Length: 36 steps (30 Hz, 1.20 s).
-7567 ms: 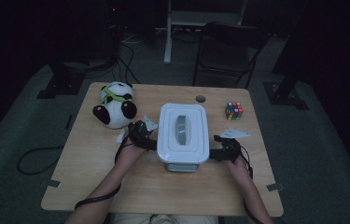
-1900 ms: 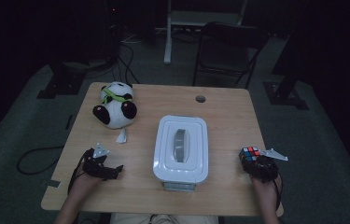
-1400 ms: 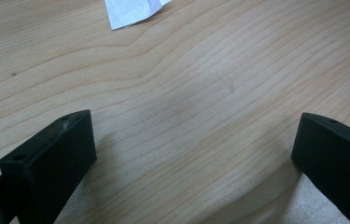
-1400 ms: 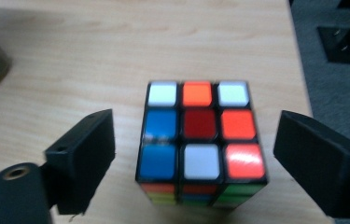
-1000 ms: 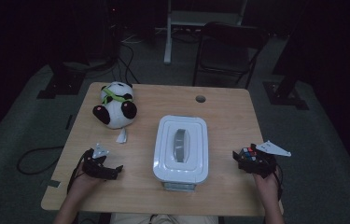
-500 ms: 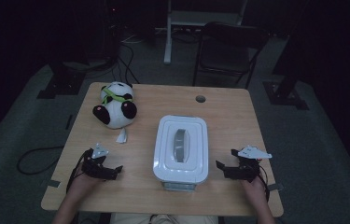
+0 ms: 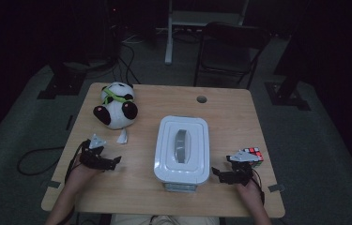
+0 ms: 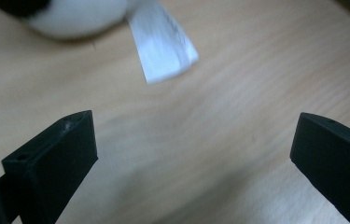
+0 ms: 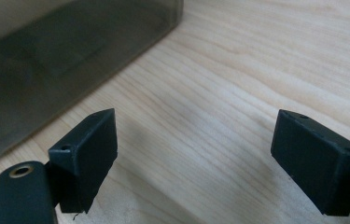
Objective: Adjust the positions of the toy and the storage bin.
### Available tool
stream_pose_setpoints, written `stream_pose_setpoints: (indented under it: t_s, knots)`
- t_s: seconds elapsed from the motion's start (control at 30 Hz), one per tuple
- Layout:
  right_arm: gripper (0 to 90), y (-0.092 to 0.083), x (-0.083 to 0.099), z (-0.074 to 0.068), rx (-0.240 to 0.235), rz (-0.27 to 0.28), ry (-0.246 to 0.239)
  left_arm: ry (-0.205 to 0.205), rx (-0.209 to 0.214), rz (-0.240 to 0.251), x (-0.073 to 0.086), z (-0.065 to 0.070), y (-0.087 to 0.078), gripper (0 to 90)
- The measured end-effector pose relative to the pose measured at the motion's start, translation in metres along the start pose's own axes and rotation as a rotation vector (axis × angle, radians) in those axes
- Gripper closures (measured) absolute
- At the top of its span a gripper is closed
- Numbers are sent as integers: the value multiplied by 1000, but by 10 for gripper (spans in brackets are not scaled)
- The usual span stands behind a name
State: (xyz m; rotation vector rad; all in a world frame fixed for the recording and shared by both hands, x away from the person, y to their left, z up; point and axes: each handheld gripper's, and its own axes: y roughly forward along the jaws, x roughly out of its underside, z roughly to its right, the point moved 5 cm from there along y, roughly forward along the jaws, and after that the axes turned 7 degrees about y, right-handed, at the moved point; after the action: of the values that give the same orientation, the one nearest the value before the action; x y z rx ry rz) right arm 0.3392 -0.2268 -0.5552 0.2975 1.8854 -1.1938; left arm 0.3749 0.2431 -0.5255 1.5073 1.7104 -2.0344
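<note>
Lidded box sits mid-table. Plush panda behind and left of it, paper tag just in front of the panda. Puzzle cube near the right edge, right of the box. Left gripper left of the box, right gripper just right of its front corner.

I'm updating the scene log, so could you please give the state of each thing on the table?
Storage box: lid on, upright.
Puzzle cube: on the table, free of either gripper.
Panda toy: resting on the table, untouched.
Left gripper: open, empty.
Right gripper: open, empty.
</note>
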Motion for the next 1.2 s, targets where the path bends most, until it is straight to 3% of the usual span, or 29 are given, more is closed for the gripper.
stream_pose_setpoints:
  t_s: [0.13, 0.33, 0.4, 0.43, 0.67, 0.77, 0.83, 0.9, 1.0, 1.03, 1.1, 1.2]
  knots:
    - [143, 5, 3, -2, 20, -71, -24, 11, -6, 38, -28, -8, -4, 12]
    - [142, 6, 3, -3, 32, -74, -34, 17, 0, 79, -62, -16, -2, 13]
    - [142, 6, 3, -3, 38, -74, -35, 13, -1, 87, -66, -16, -1, 12]
    - [142, 6, 3, -3, 46, -76, -39, 22, -7, 93, -79, -19, 2, 12]
    - [137, 7, 3, -4, 56, -80, -49, 13, -15, 109, -112, -26, 19, 12]
    - [137, 7, 3, -4, 54, -79, -46, -9, -27, 125, -128, -36, 25, 13]
    - [137, 7, 3, -4, 55, -80, -48, -41, -23, 142, -138, -47, 25, 12]
    - [137, 7, 3, -4, 57, -80, -50, -59, -53, 144, -145, -61, 25, 13]
    - [137, 7, 3, -4, 51, -79, -44, -118, -103, 135, -151, -85, 29, 41]
    - [137, 7, 3, -4, 50, -79, -42, -141, -100, 131, -152, -93, 31, 42]
    - [137, 7, 3, -4, 49, -78, -42, -196, -137, 123, -153, -110, 36, 47]
    - [137, 7, 3, -4, 53, -79, -45, -269, -154, 82, -153, -127, 47, 69]
